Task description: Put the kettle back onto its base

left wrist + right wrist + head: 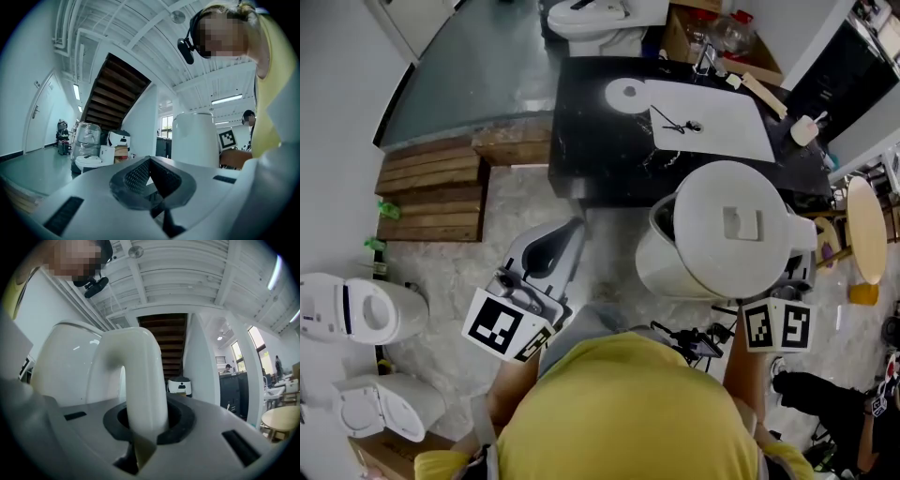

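- The right gripper is clamped on the curved white handle of the white plastic kettle. The kettle hangs in the air in front of the person, lid shut, over the pale floor and just short of the black stone counter.
- The left gripper is beside the kettle, jaws together with nothing between them.
- On the counter, left of the white sink basin, lies a white round disc. I take it for the base, though it is too small to be sure.
- The step in hand looks like the carry; the kettle is not yet set down.
- The next move calls for bringing the kettle upright over the disc, centring it, and lowering it until it seats.
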Motion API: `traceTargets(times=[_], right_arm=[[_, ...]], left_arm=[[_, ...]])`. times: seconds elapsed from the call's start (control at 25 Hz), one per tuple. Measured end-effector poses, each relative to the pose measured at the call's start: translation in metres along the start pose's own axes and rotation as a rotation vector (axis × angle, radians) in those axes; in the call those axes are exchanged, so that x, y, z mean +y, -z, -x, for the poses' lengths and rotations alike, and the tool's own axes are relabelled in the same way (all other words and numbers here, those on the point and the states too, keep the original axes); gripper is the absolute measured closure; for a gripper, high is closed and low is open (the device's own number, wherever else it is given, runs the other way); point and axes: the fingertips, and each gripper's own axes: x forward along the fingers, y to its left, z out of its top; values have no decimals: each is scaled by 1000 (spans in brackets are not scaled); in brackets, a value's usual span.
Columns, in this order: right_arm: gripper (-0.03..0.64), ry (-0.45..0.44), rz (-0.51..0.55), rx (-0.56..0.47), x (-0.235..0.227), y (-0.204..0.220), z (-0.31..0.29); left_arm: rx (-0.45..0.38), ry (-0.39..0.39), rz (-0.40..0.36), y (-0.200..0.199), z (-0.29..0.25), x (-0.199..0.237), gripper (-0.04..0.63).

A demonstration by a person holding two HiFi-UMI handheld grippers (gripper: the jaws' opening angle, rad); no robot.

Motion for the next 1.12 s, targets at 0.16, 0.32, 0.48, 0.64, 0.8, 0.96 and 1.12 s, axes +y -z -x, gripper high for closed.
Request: traceTargets(times=[0.16,0.32,0.48,0.64,0.8,0.96,1.12], right_arm=[[560,39,3,-5,2,-1,-22],[560,51,-4,-6,3,-1,-40],[560,56,-7,-4,3,0,-55],[560,50,-13,-2,4,3,-72],[560,47,-15,-1,0,7,-91],[560,39,-17,3,-7,10,-114],[560,26,-19,1,-15,15,-144]], left_arm=[[2,45,-6,-5,-19,24,594],[1,66,-10,-7,-32,41,594],[4,68,-2,-7,-40,54,594],[9,61,4,-3,-47,68,594],[10,58,7,-2,-59,79,594],[9,51,7,-1,-77,91,594],[7,38,9,-2,-99,108,594]])
